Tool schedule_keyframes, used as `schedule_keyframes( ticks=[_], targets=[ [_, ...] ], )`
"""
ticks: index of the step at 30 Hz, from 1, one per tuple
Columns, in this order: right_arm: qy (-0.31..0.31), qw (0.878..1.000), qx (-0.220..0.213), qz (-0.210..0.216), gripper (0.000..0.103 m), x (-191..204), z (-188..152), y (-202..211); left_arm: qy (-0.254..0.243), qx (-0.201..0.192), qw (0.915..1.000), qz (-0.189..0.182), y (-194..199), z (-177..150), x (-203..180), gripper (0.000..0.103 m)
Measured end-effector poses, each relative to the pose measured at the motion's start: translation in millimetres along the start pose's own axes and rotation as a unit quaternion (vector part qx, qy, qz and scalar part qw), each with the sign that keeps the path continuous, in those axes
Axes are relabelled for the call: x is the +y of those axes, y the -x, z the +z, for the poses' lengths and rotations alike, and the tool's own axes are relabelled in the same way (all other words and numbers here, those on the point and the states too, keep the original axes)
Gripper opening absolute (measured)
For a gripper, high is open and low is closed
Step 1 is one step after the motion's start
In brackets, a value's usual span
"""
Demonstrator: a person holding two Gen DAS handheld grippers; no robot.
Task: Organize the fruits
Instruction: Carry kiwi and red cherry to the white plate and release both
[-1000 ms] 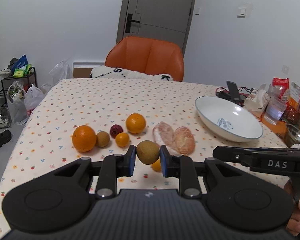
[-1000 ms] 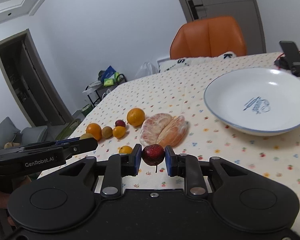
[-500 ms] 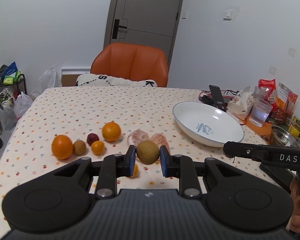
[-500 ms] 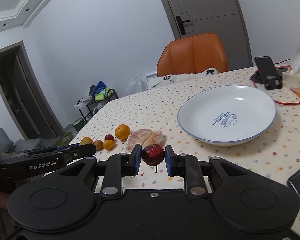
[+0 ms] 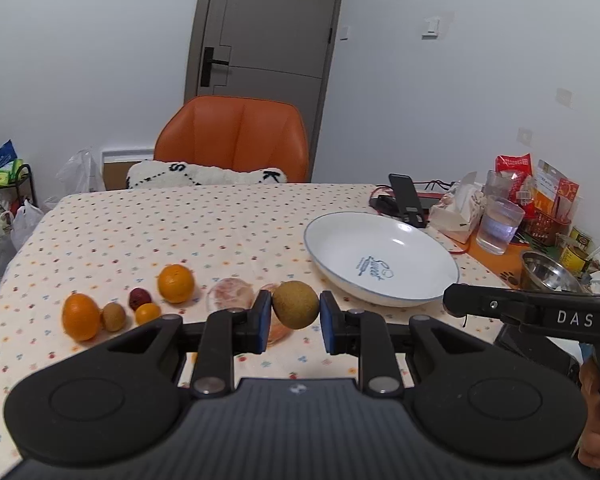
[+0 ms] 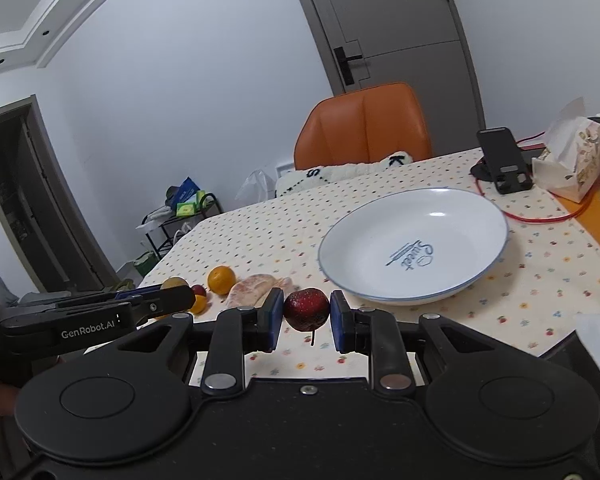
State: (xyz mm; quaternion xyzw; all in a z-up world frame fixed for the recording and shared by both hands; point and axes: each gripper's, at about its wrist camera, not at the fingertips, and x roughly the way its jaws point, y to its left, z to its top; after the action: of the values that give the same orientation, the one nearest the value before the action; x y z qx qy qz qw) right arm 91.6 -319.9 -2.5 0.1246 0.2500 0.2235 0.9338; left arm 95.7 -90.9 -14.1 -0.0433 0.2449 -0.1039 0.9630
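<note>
Both tongs carry fruit above the counter. The left tongs pinch a brown-green kiwi at its widest part, and the right tongs pinch a small dark-red fruit whose stem hangs down. In both views the held fruit sits at lower centre, and the empty white plate lies to the upper right of it.

The step in hand looks like delivery to that plate. To do it well, each fruit should travel over the rim and come low into the dished middle before the tongs part, since both are round and would likely roll if dropped from height or set on the sloping wall. The two tools sit close side by side (the right one already shows at the right edge of the left view), so going one at a time would probably avoid a knock.

Left of centre in the left view, the remaining fruit lies in a loose row: a large orange, a second kiwi, a dark-red fruit, a small orange fruit, another orange and peeled pomelo segments. They wait well apart from the plate.
</note>
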Motion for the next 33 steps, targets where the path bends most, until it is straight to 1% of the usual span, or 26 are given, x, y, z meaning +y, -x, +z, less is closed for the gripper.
schedule_keyframes(
  ticks=[16,33],
  targets=[
    [-0.009,1.000,-0.010,-0.016,0.023,-28.6,9.9,-2.6,-0.017,0.001,0.9996,-0.021,-31.7,13.8,-31.0,0.024],
    [-0.022,0.999,0.003,-0.024,0.023,-59.9,19.1,-33.9,-0.023,0.019,0.9991,-0.029,-83.4,26.6,-47.3,0.024]
  ],
)
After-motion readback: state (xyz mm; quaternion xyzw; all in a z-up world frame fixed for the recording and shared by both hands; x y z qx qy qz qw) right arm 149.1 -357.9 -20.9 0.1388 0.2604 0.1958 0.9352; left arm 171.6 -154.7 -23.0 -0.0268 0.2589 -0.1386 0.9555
